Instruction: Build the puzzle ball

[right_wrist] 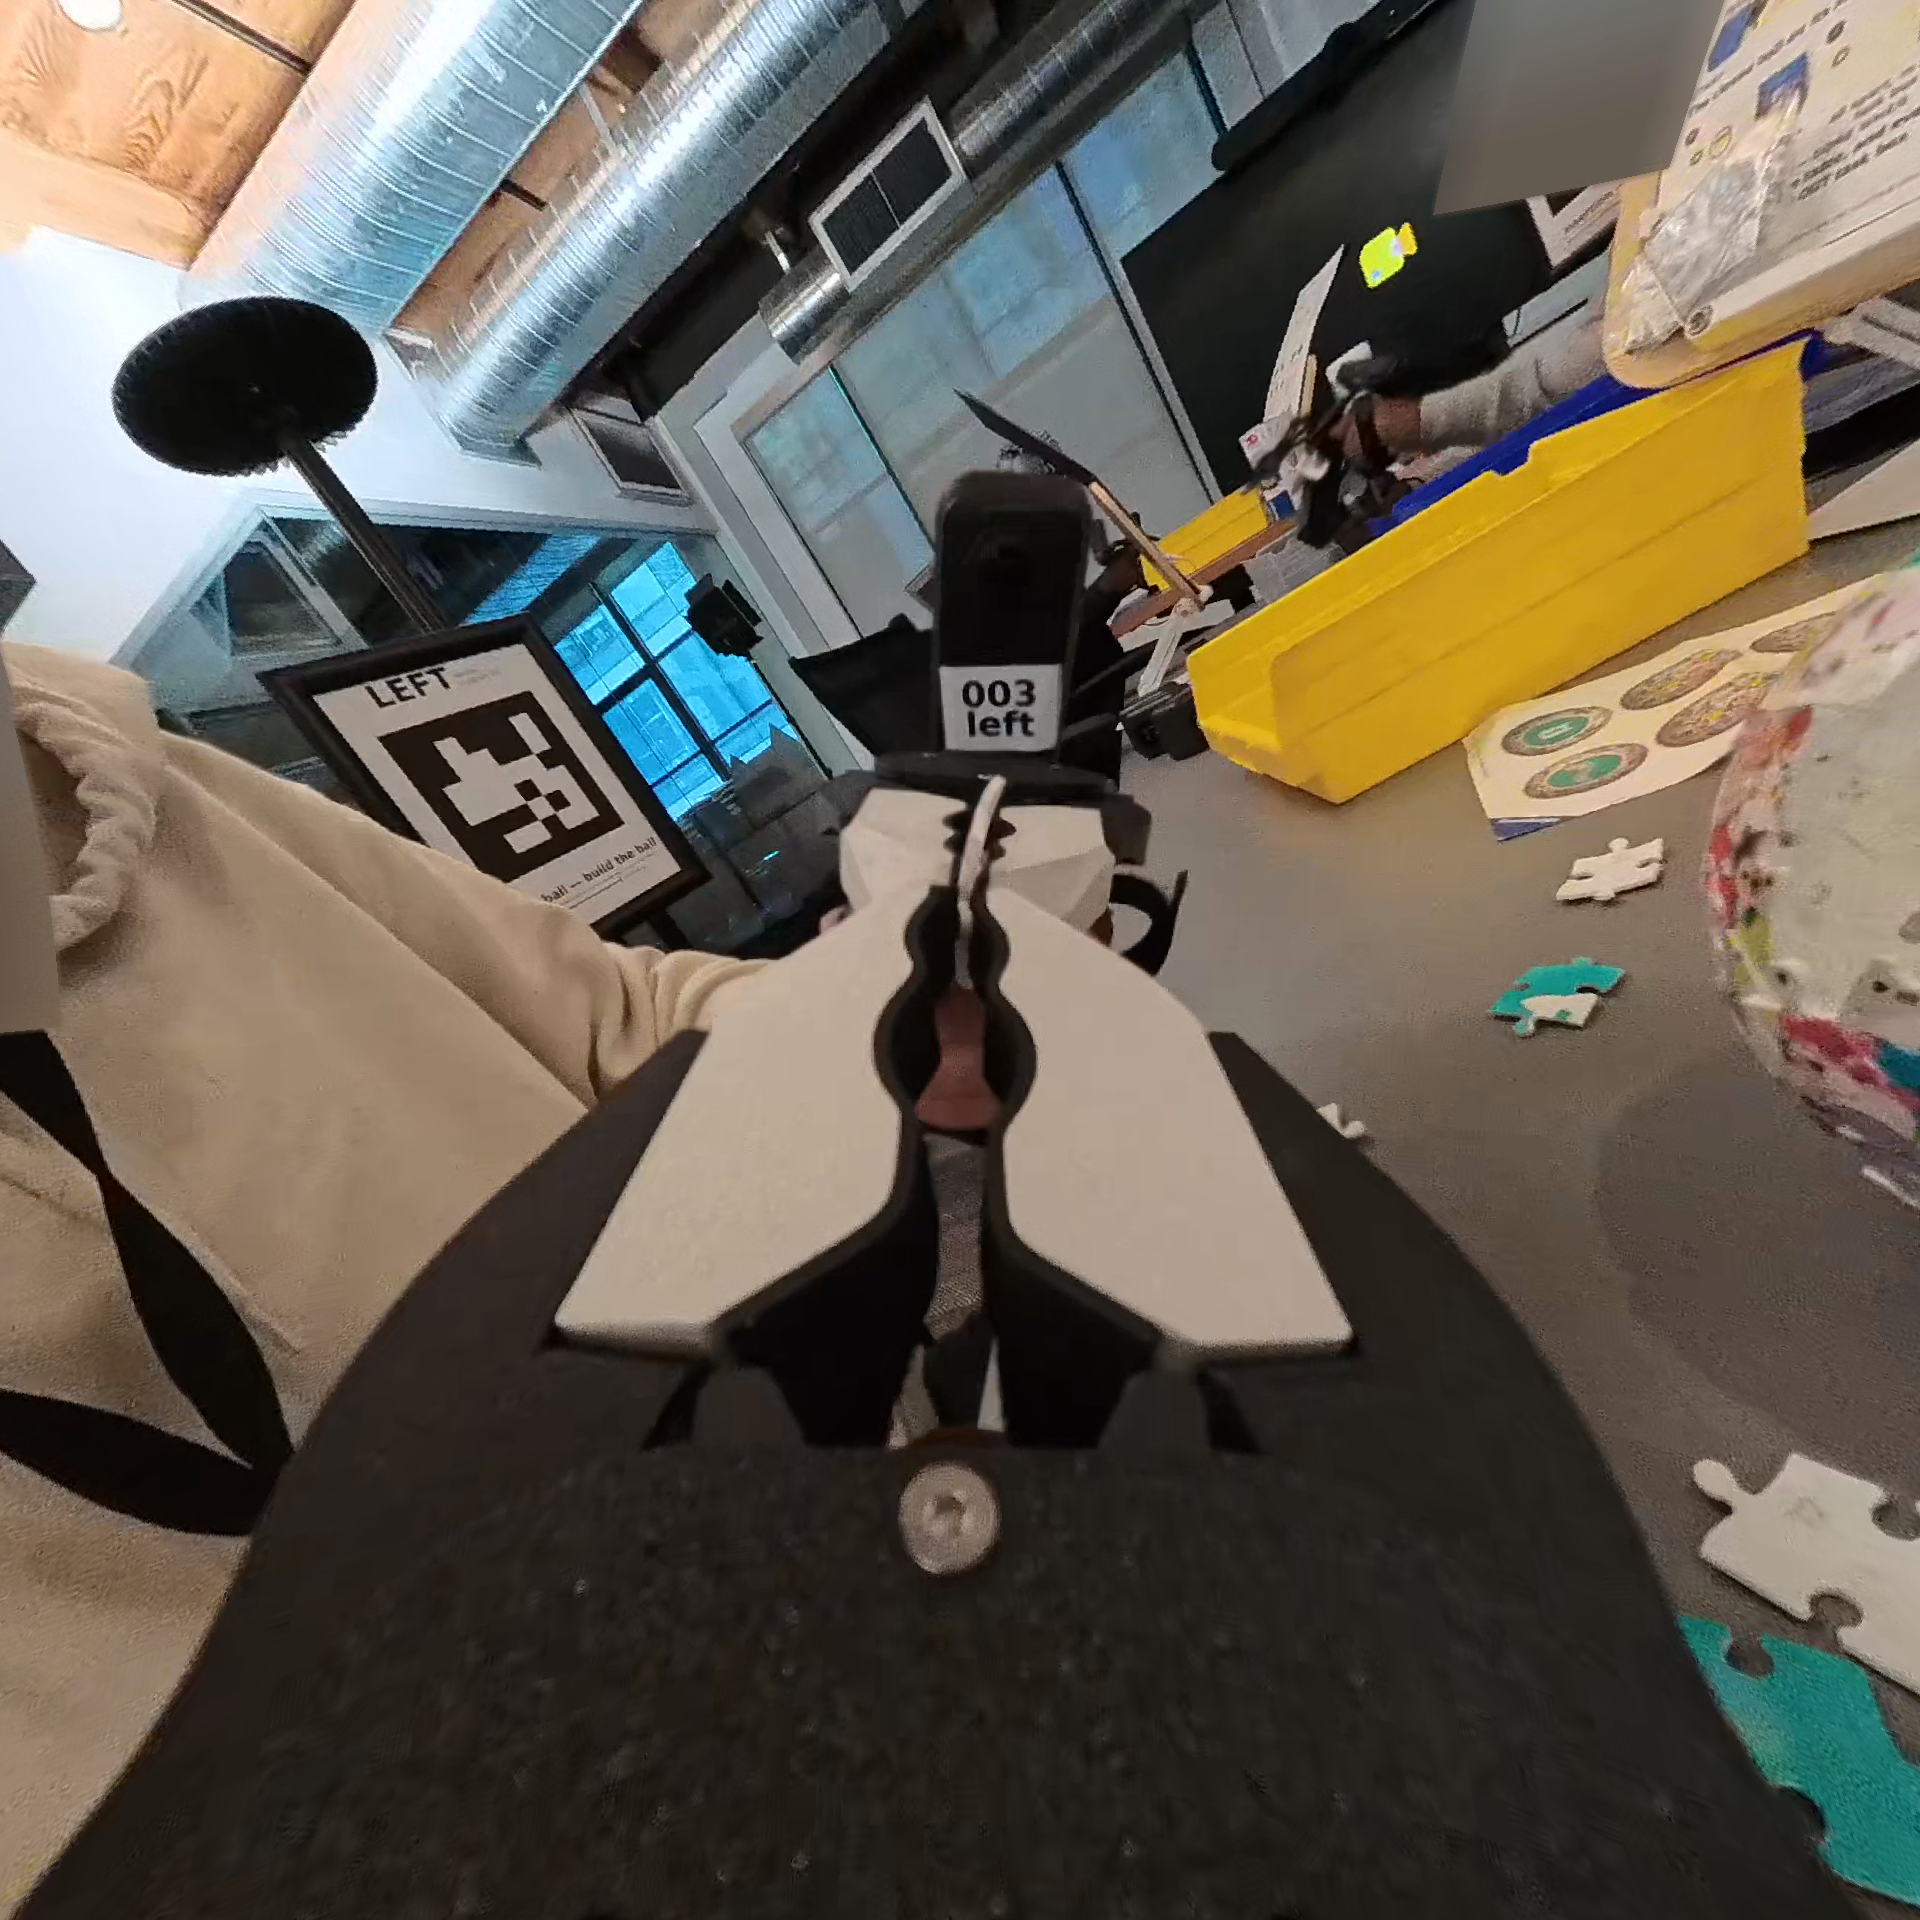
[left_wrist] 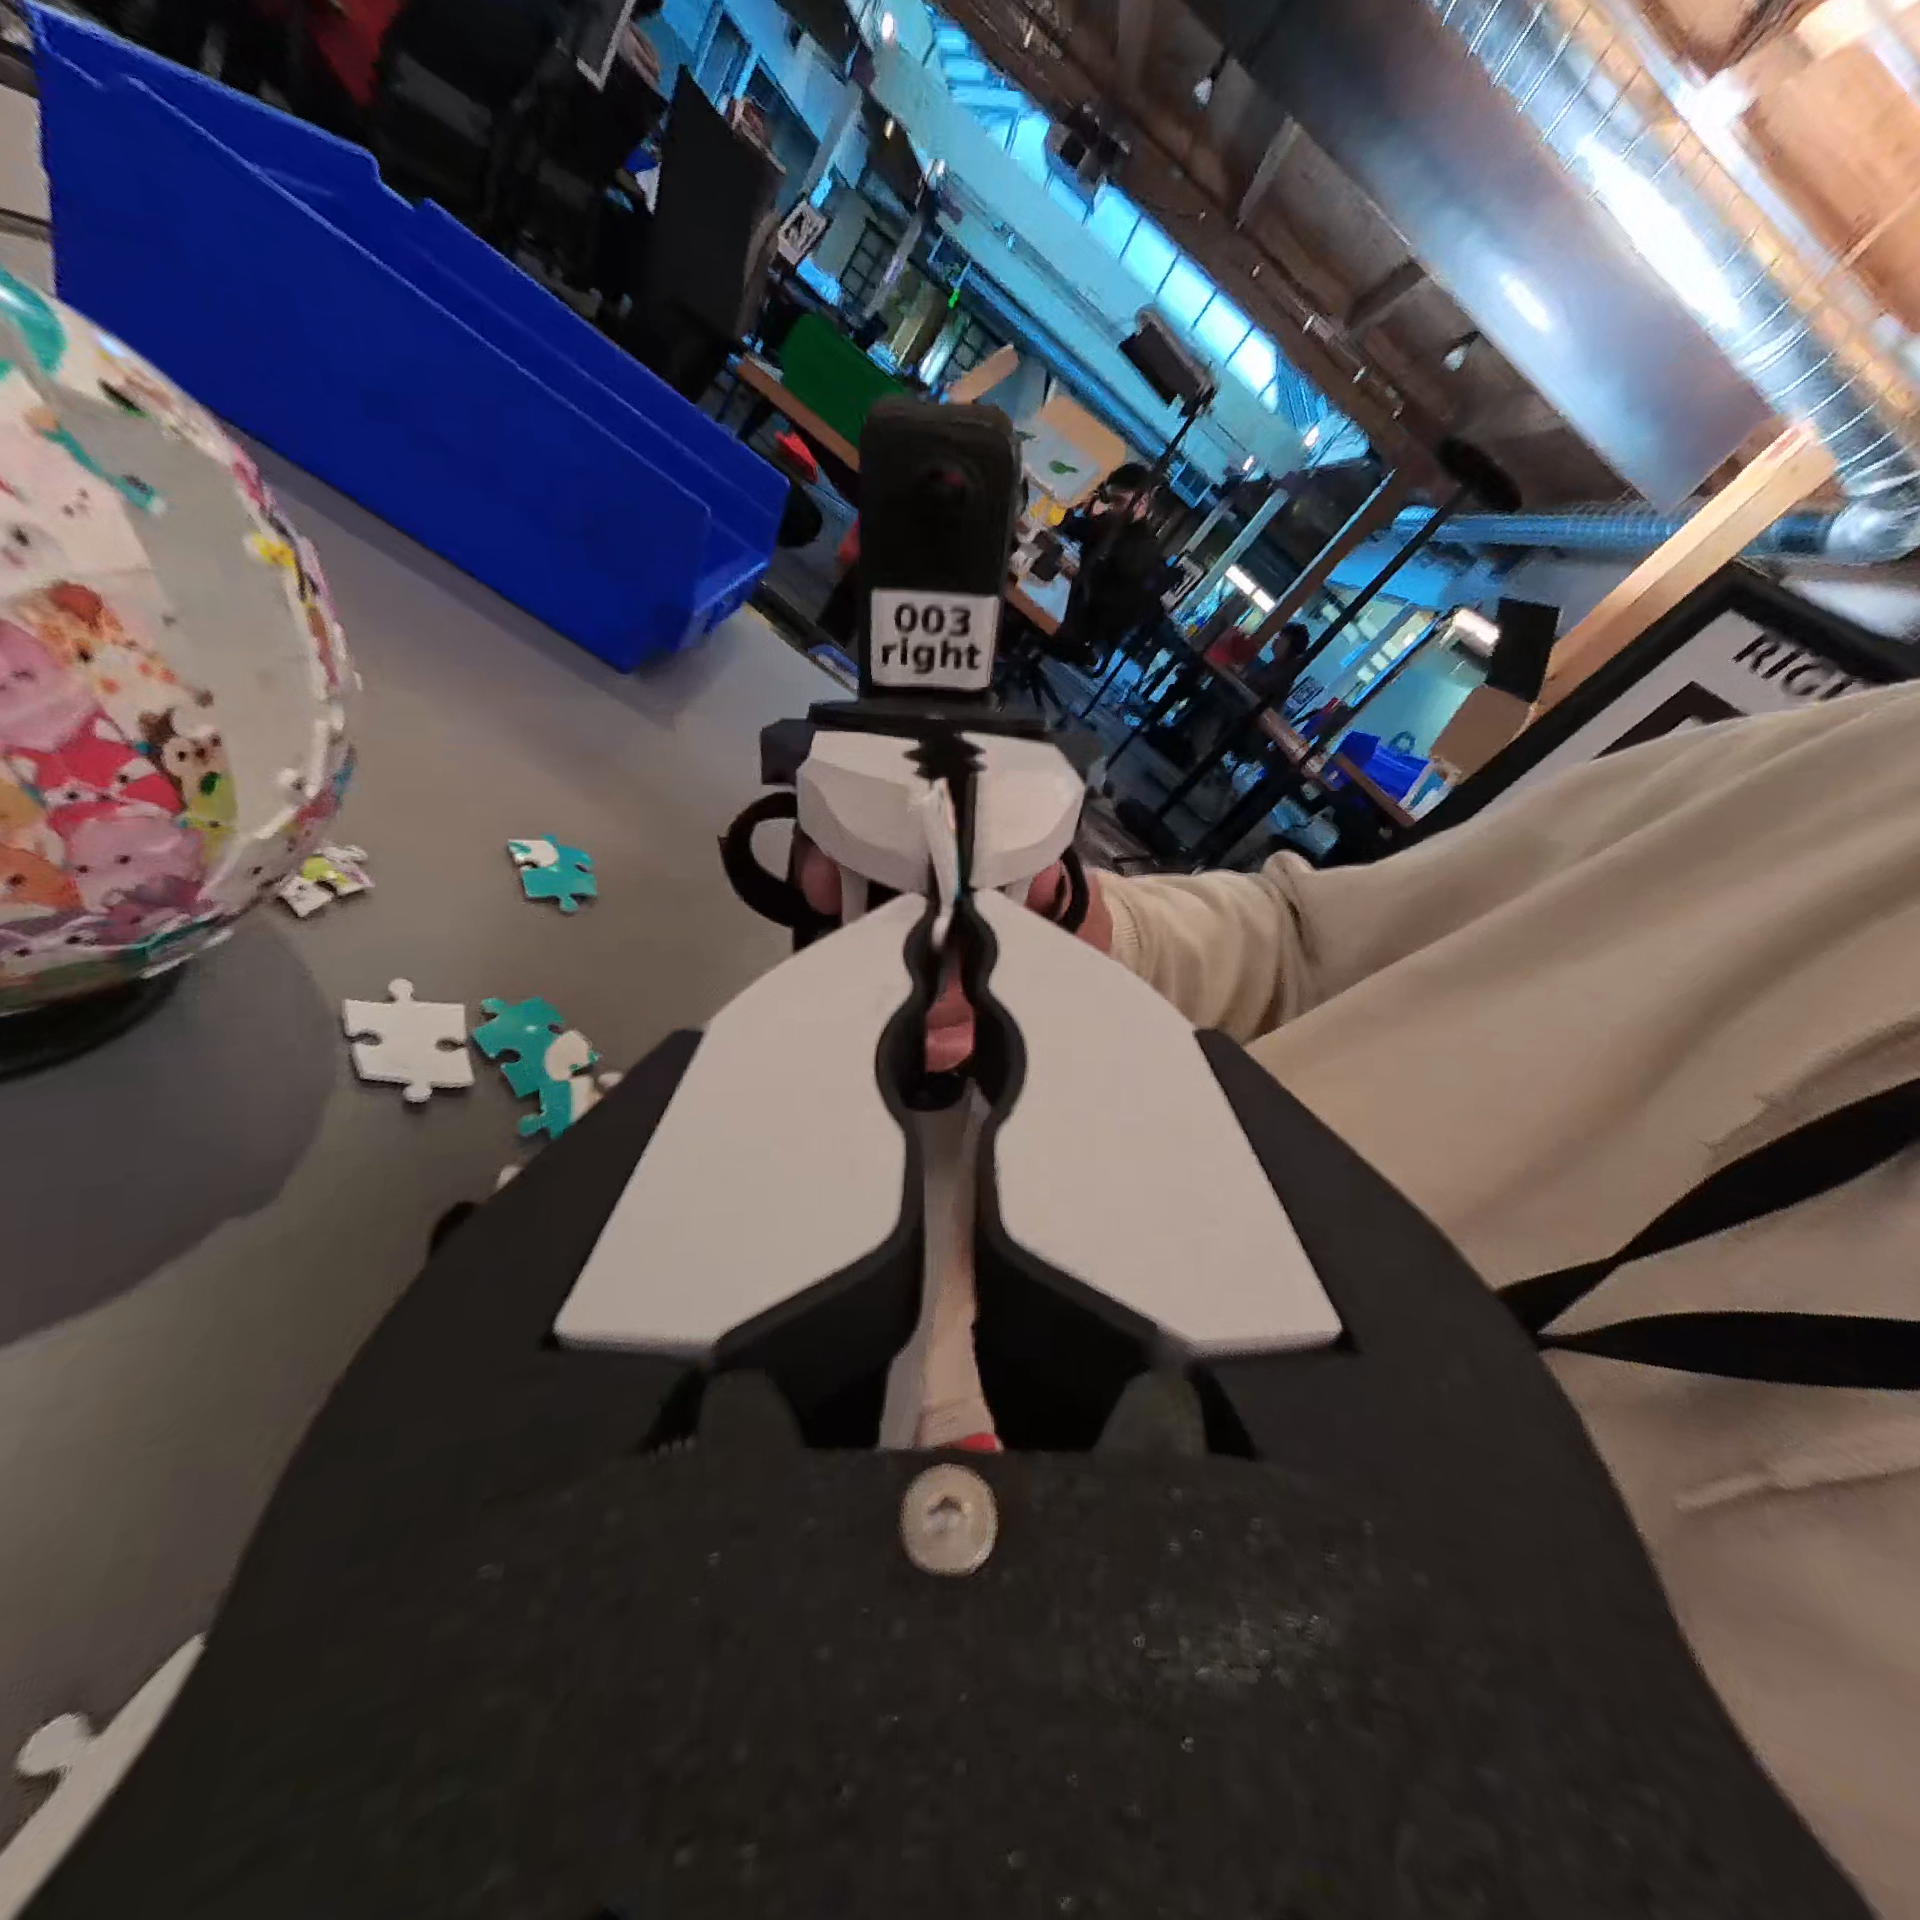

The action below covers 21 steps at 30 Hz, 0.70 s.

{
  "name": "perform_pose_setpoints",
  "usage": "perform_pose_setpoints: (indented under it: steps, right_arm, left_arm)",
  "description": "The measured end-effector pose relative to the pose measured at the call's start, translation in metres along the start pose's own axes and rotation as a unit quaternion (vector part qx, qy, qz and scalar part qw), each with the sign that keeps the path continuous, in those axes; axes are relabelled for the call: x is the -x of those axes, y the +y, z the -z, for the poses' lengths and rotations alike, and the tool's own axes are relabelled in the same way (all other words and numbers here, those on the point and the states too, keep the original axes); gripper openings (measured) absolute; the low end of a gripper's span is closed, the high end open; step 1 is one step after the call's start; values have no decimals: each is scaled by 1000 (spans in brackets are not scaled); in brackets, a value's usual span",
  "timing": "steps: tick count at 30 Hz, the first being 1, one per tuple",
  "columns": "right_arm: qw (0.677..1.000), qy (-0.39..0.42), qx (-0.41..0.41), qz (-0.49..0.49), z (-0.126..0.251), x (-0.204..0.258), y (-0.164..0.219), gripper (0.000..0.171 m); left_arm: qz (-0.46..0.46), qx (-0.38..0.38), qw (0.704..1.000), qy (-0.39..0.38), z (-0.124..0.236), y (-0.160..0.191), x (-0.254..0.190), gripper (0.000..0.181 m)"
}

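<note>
My left gripper [left_wrist: 940, 920] and my right gripper [left_wrist: 940, 831] point at each other, tip to tip, above the grey table. Both are shut on one thin puzzle piece [left_wrist: 943, 868], seen edge-on, white with a teal rim. In the right wrist view the same piece [right_wrist: 975, 883] runs from my right gripper [right_wrist: 964, 930] into the left gripper [right_wrist: 982, 831]. The partly built puzzle ball [left_wrist: 125, 727], covered in colourful cartoon animals, stands on a dark base at the left; it also shows in the right wrist view [right_wrist: 1829, 883] at the right edge.
Loose pieces lie on the table: a white one [left_wrist: 410, 1039], teal ones [left_wrist: 535, 1055] [left_wrist: 556, 871], and a white [right_wrist: 1808, 1548] and a teal [right_wrist: 1553, 995] one. A blue bin [left_wrist: 395, 343], a yellow bin [right_wrist: 1507, 613], a printed sheet [right_wrist: 1621, 717] and a framed marker sign [right_wrist: 488, 769] stand around. Left and right tips are no more than a few centimetres apart.
</note>
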State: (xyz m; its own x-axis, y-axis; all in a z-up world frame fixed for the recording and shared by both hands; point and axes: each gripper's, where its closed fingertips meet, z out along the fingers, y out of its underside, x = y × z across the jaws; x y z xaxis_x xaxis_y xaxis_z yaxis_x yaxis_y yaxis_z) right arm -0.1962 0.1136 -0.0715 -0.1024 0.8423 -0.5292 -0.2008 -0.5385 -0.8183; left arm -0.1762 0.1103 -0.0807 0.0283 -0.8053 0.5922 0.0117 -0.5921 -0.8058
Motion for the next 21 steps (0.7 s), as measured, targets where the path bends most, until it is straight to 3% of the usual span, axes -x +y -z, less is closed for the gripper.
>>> perform_pose_setpoints:
  steps: [2, 5, 8, 12, 18, 21]
  right_arm:
    - [999, 16, 30, 25, 2, -6, 4, 4]
    - [982, 50, 143, 115, 7, -17, 3, 10]
    - [955, 31, 258, 144, 4, -12, -12, 21]
    - [877, 8, 446, 177, 5, -20, 4, 27]
    - [820, -21, 539, 190, -1, -24, 12, 10]
    - [823, -26, 537, 185, -3, -24, 11, 4]
  left_arm:
    - [-21, 33, 999, -18, 2, 4, 5, 2]
    - [-69, 100, 991, -63, 8, 15, 17, 2]
    - [-121, 150, 975, -106, 16, 20, 28, 2]
    - [-172, 192, 958, -123, 19, 23, 29, 2]
    - [-201, 210, 949, -121, 14, 22, 26, 2]
    - [-196, 199, 952, -124, 15, 18, 29, 2]
